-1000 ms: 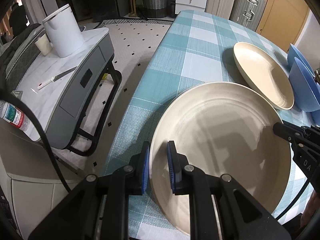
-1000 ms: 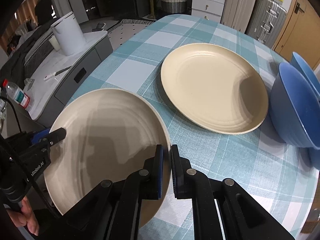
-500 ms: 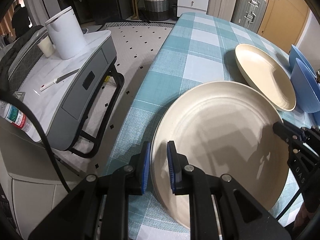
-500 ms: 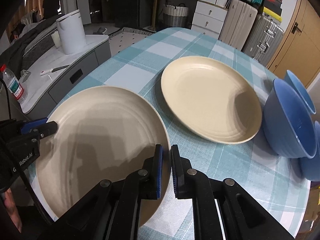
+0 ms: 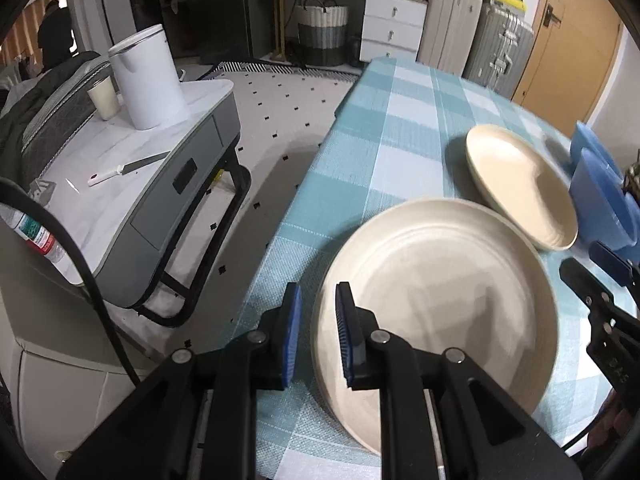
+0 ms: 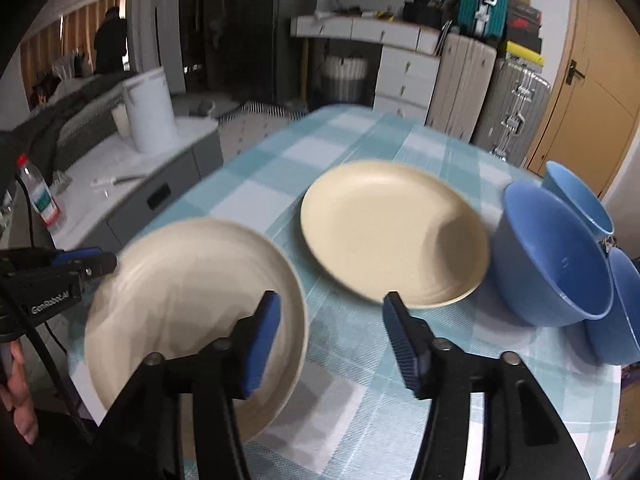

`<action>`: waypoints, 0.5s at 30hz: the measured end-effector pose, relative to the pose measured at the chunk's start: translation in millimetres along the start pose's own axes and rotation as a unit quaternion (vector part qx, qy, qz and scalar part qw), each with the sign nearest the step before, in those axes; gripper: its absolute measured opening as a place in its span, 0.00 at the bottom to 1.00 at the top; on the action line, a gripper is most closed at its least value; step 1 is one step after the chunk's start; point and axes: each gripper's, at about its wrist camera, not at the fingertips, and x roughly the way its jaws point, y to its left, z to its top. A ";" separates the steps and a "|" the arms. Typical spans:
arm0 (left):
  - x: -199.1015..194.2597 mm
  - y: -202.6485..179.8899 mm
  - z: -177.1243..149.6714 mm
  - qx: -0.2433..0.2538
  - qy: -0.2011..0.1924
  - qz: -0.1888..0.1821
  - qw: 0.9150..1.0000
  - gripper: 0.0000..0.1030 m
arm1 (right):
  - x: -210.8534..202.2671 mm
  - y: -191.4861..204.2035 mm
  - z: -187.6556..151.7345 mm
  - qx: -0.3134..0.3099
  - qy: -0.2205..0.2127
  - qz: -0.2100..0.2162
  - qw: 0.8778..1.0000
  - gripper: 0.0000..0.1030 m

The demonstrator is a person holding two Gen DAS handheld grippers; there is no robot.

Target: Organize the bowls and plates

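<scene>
The left gripper (image 5: 316, 332) is clamping the near plate's (image 5: 436, 304) left rim between its jaws, above the table (image 5: 400, 120). The right gripper (image 6: 330, 338) is opening, its jaws straddling the plate's right rim without touching.

Two handheld grippers, angled downward.
The left gripper (image 5: 316, 334) stood with jaws narrowly apart at lower centre; the right gripper (image 6: 332, 336) had its jaws opening wide, nothing pressed between them.
</scene>
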 end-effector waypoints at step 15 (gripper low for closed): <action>-70.9 -63.1 -3.0 0.049 -0.131 -0.059 0.988 0.40 | -52.2 -47.5 -23.9 0.052 -0.015 -0.163 0.985 0.99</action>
